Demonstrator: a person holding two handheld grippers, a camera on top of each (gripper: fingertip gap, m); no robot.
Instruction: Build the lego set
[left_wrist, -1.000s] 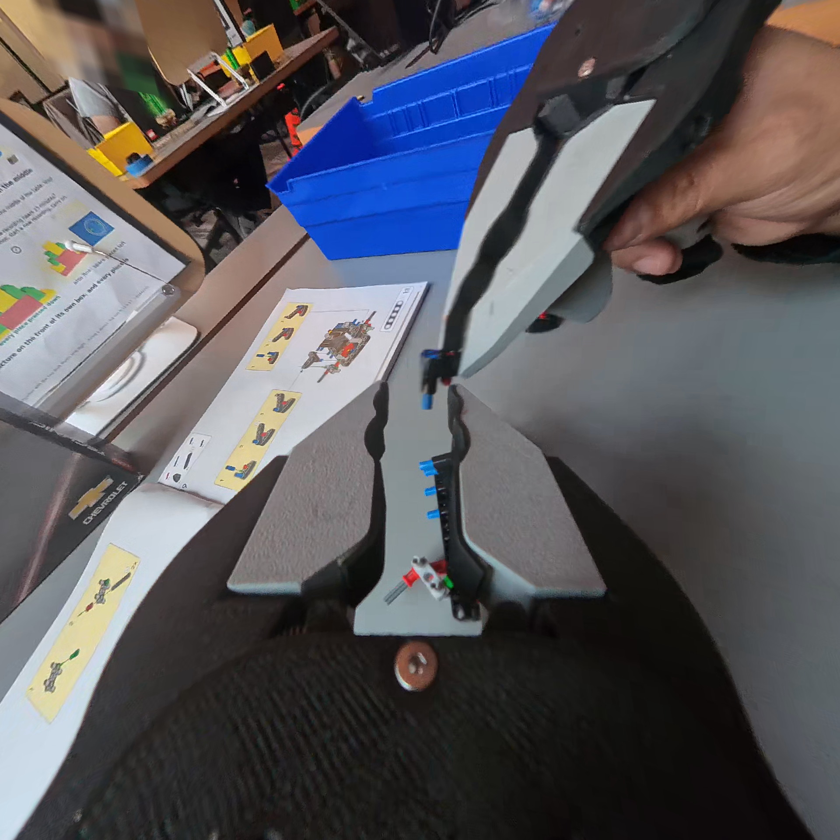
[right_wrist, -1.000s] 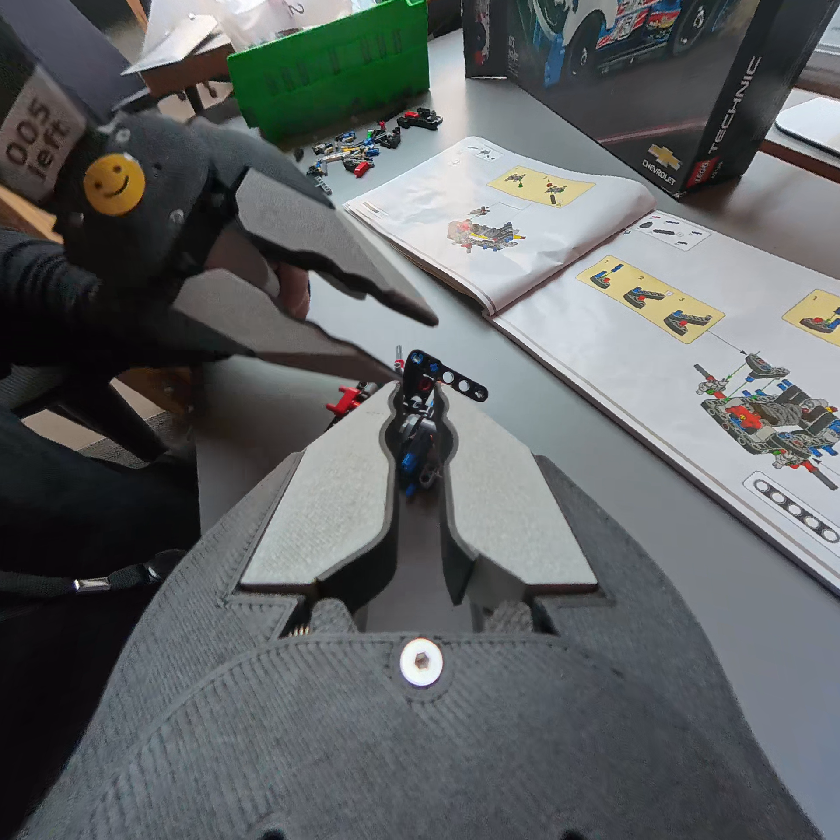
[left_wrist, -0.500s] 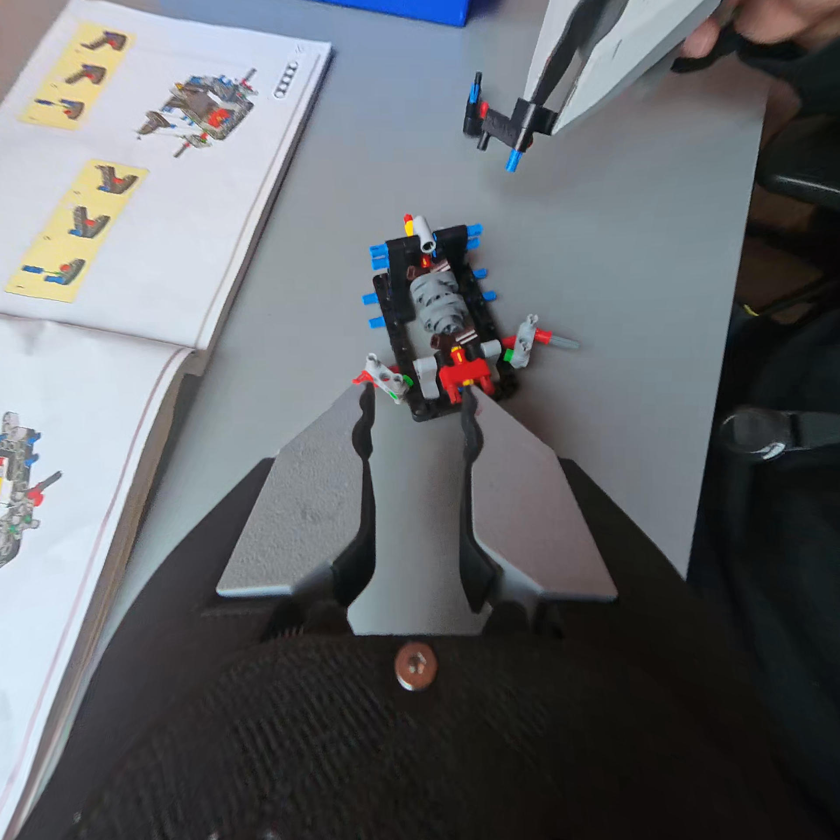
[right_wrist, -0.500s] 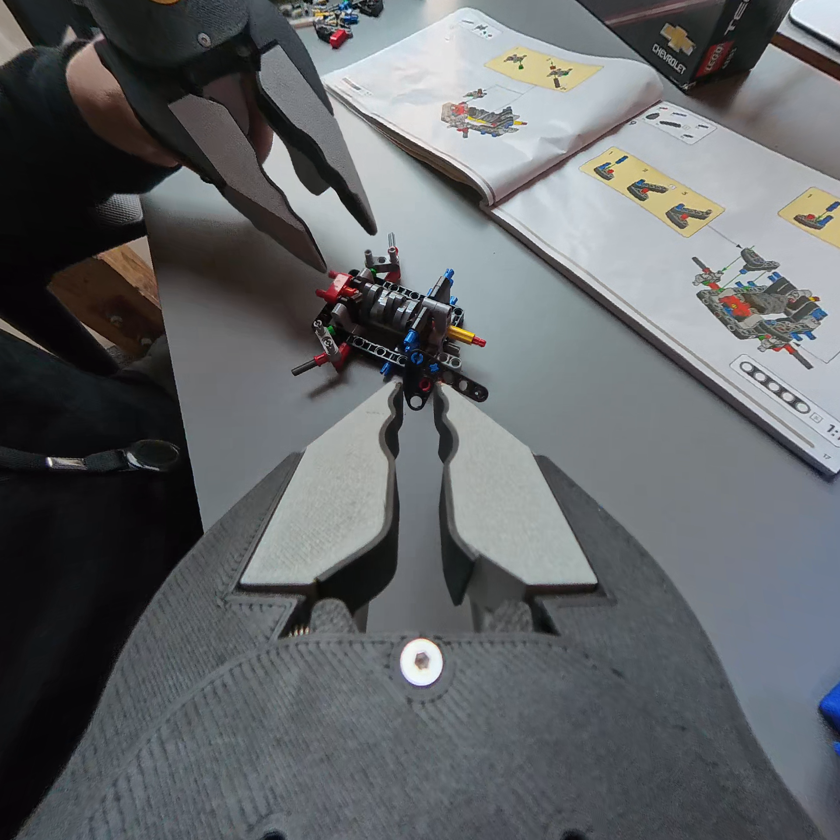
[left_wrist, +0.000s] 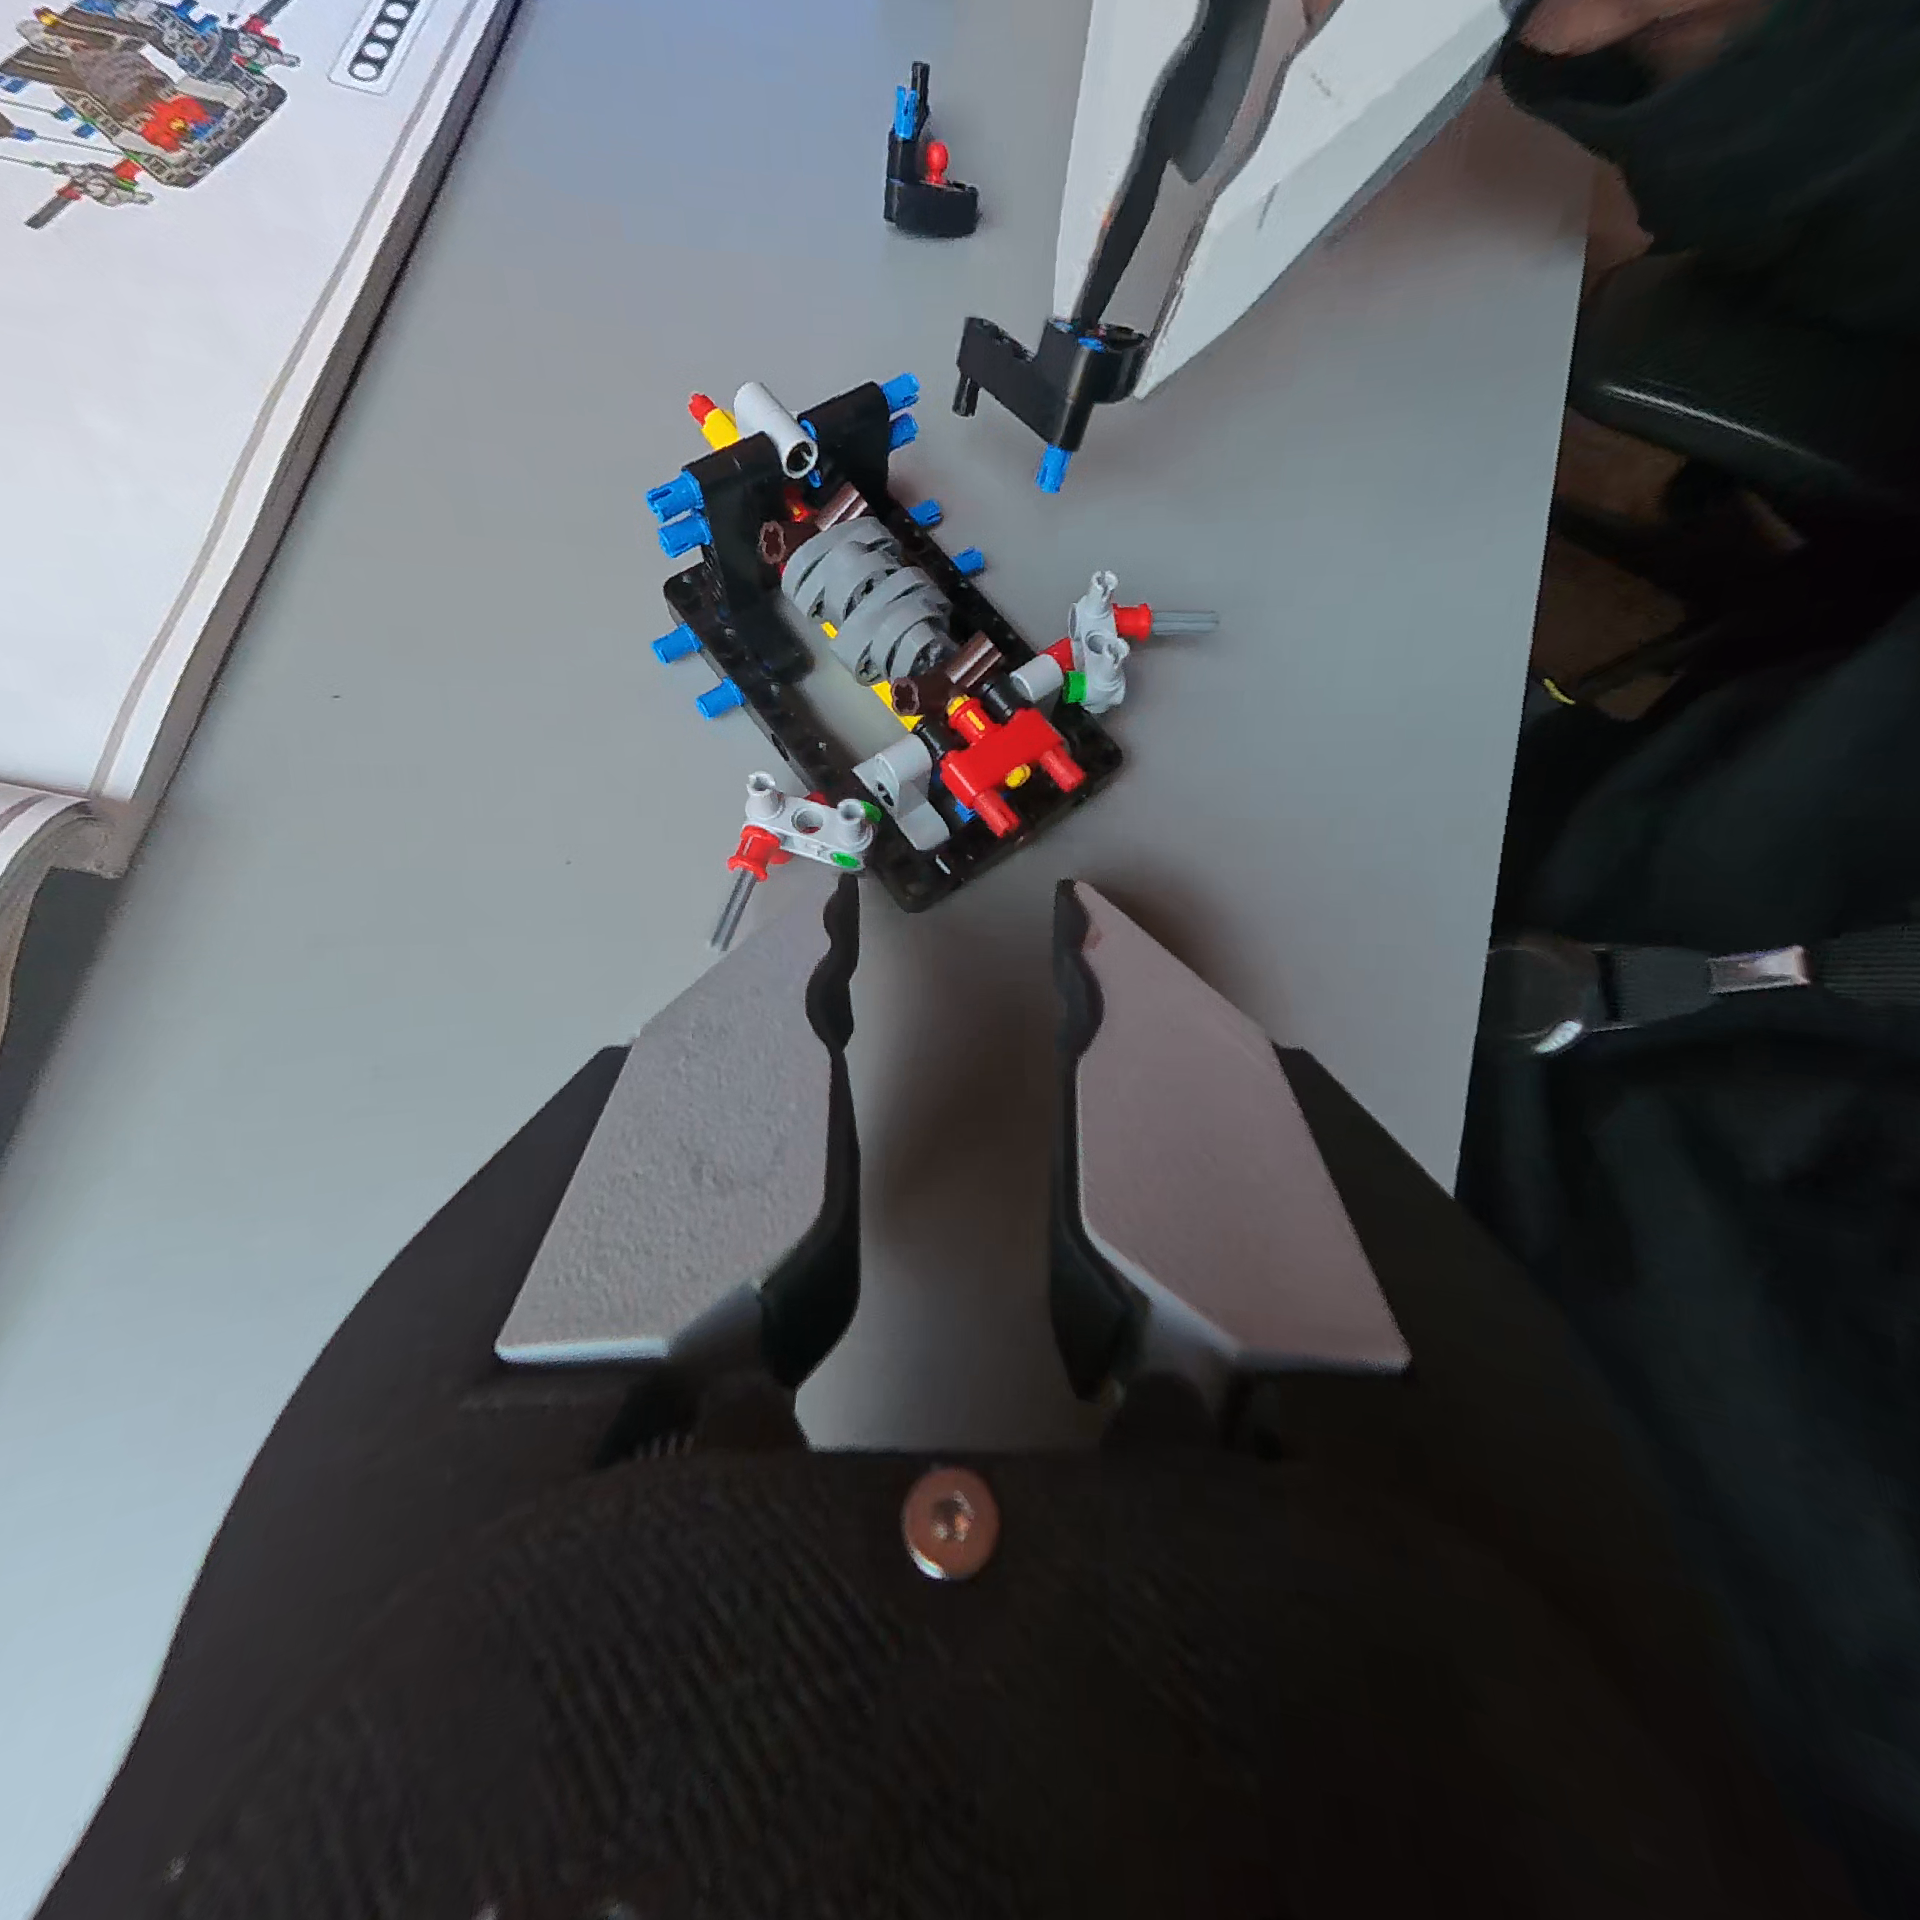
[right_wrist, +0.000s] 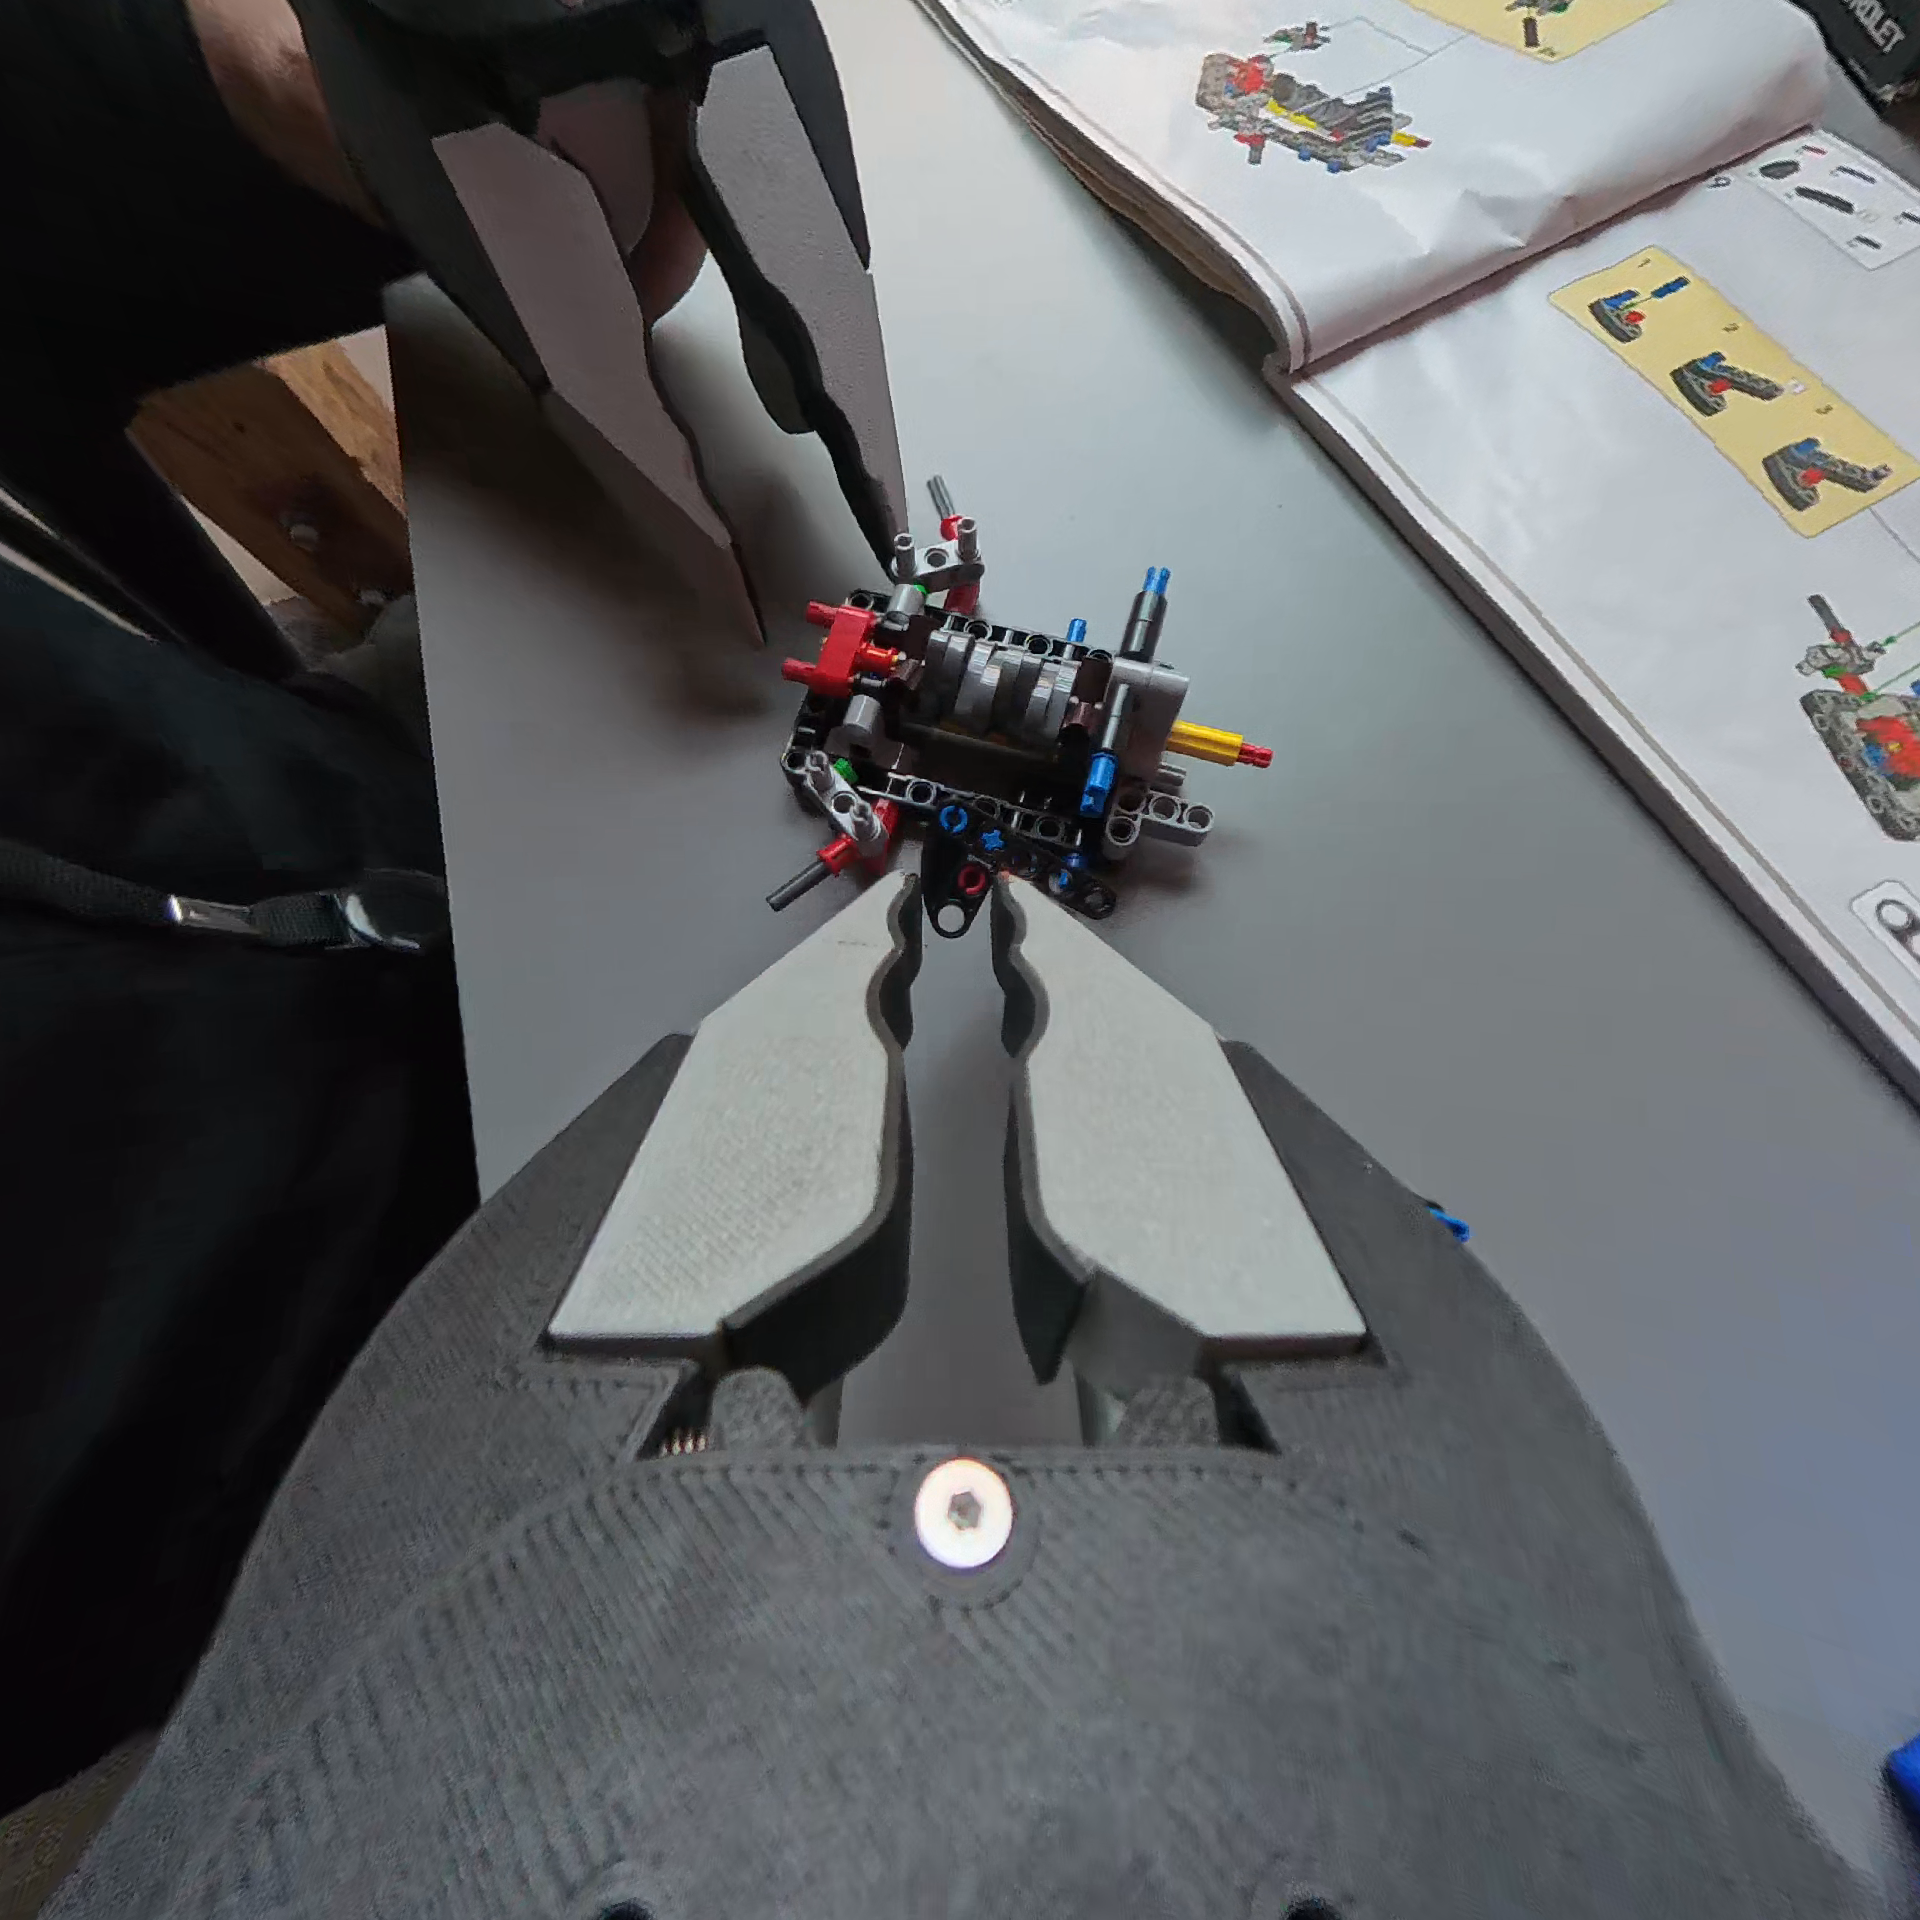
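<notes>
On the left, open instruction booklet (left_wrist: 156, 436) spread across the grey table (left_wrist: 416, 1039). At centre, half-built black chassis frame (left_wrist: 883, 665) lying flat, grey gear drum, red block and blue pins already fitted. Just below, left gripper (left_wrist: 956, 899) poised with jaws apart, empty. To the right, right gripper (right_wrist: 951, 899) pinching a black angled beam (left_wrist: 1039, 379), not yet attached. Beyond, a small black sub-assembly (left_wrist: 925, 177) also waiting. Judged early going: bodywork and wheels nowhere visible.

- Right claw (right_wrist: 954, 902) pinches a black beam piece (right_wrist: 954, 902) beside the lego assembly (right_wrist: 987, 717) on the counter (right_wrist: 1351, 987)
- Left claw (right_wrist: 821, 592) spread wide, tips near the assembly's red end
</notes>
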